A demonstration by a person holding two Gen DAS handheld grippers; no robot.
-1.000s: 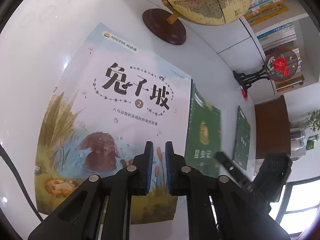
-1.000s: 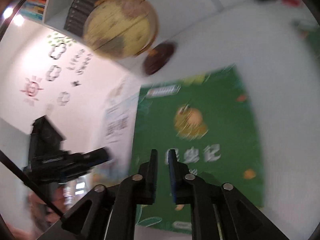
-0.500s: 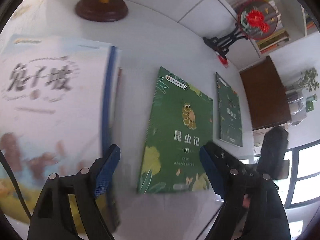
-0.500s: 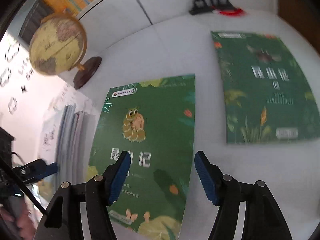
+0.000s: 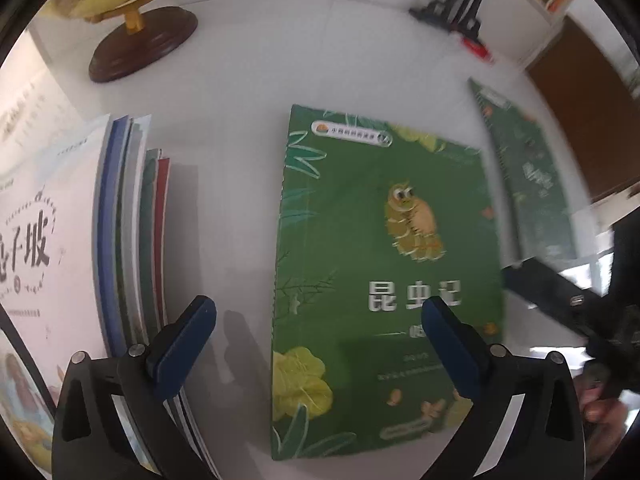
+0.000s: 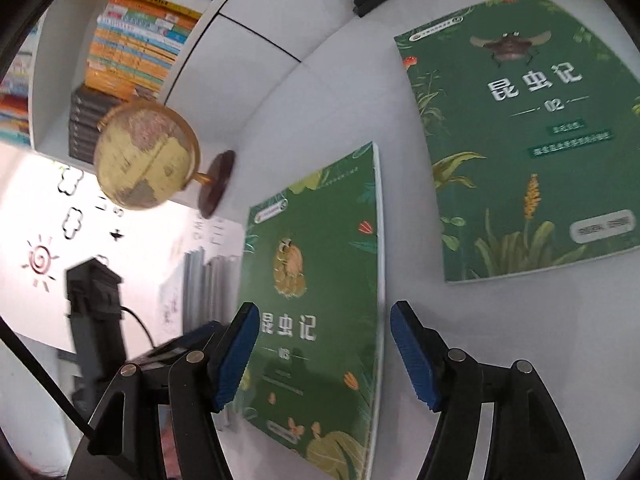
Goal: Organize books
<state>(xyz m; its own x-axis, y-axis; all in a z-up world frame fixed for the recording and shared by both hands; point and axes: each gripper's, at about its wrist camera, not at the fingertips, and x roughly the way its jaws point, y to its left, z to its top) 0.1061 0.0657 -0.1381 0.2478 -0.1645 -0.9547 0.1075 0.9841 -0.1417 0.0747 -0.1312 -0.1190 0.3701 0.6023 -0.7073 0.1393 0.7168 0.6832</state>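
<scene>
A green insect book [image 5: 384,280] lies flat on the white table [image 5: 240,128]. My left gripper [image 5: 318,314] hovers over the book's left edge, jaws wide and still opening, nothing gripped. To its left sits a stack of books [image 5: 60,260] topped by a pale cover. The right wrist view shows the same green book [image 6: 320,280]; my right gripper [image 6: 324,320] stands open over its right edge with the pads clear of it. A second green book [image 6: 520,140] lies further right, also seen as the second green book [image 5: 528,184].
A globe [image 6: 148,152] on a brown base [image 5: 140,44] stands at the table's back left. A black fan stand [image 5: 460,4] sits at the back. Bookshelves [image 6: 132,40] line the wall. A hand [image 5: 600,408] holds the other gripper at the right.
Both grippers went from shut to open. The left one left the pale cover on the stack and moved right over the green book. The right one settled over that book's right edge.
</scene>
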